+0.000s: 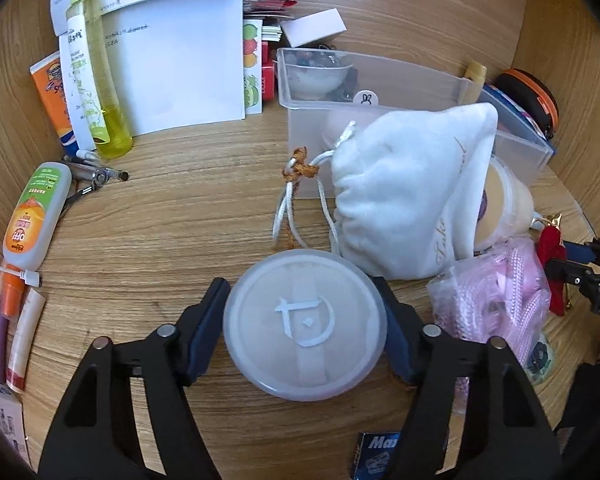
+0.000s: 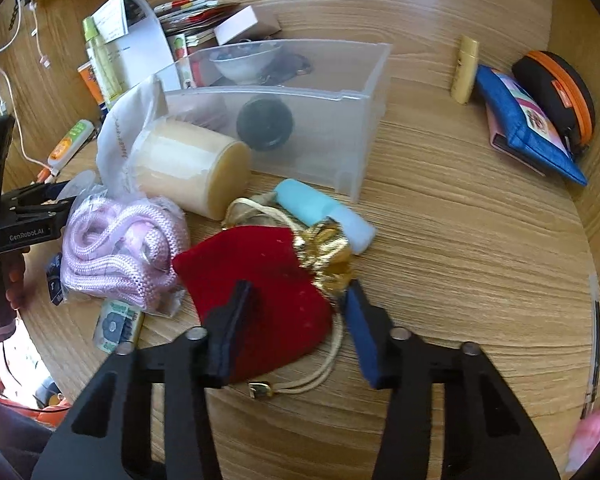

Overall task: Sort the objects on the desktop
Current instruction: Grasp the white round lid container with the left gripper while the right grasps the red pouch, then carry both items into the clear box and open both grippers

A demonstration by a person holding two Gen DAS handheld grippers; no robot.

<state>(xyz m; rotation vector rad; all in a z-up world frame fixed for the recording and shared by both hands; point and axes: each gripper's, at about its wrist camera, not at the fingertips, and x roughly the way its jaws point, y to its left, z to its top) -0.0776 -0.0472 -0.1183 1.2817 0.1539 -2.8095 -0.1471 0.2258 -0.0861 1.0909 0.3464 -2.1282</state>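
Note:
A round frosted case (image 1: 305,326) with a white emblem on its lid sits on the wooden desk between the fingers of my left gripper (image 1: 300,285); both blue pads touch its rim, so the grip is shut on it. A red velvet pouch (image 2: 268,280) with a gold frilled top and cream cords lies between the fingers of my right gripper (image 2: 299,285). The left pad presses into the cloth and the right pad meets the gold frill, so this grip is shut on the pouch. A clear plastic bin (image 1: 380,76) (image 2: 300,92) stands beyond both.
A white drawstring bag (image 1: 412,192), a cream jar (image 2: 192,164), a bag of pink cord (image 2: 116,252) and a pale blue tube (image 2: 320,208) crowd the space by the bin. Papers, bottles and tubes line the left side (image 1: 96,64). A blue pouch (image 2: 528,124) and an orange-zipped case (image 2: 556,92) lie far right.

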